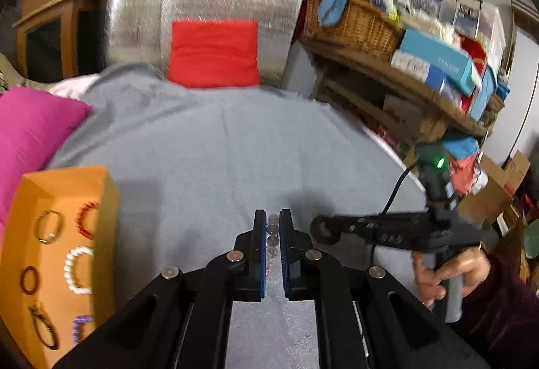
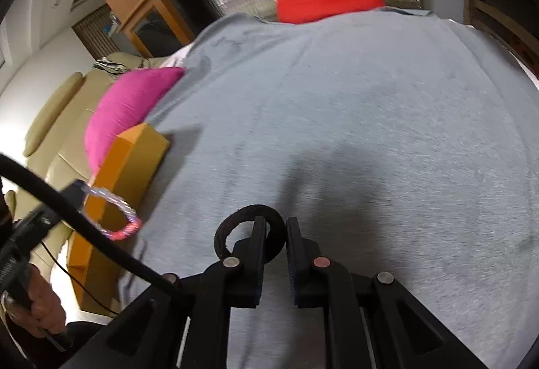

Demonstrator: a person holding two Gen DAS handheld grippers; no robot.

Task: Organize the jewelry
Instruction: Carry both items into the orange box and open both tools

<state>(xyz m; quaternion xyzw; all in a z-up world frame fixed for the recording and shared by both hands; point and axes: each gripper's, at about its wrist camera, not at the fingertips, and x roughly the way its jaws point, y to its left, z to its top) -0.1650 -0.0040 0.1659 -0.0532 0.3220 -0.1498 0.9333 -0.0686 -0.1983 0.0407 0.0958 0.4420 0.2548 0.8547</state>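
My left gripper [image 1: 273,214] is shut on a clear beaded bracelet [image 1: 273,236], which hangs between the blue pads above the grey blanket. From the right wrist view the same bracelet [image 2: 118,217] dangles, clear with a pink stretch, next to the orange box [image 2: 134,160]. My right gripper [image 2: 275,221] is shut on a black ring-shaped band [image 2: 249,210]; its loop sticks out to the left of the fingers. The black band [image 1: 321,230] also shows at the right gripper's tip. The open orange box [image 1: 104,234] at the left holds several bracelets: gold, red, white pearl, dark and purple.
A grey blanket [image 1: 235,150] covers the surface. A pink cushion [image 1: 30,126] lies behind the box, and a red cushion [image 1: 214,54] leans on a silver foil panel [image 1: 141,15]. A cluttered wooden shelf with a wicker basket [image 1: 353,25] stands at the right. A hand [image 1: 448,271] grips the right handle.
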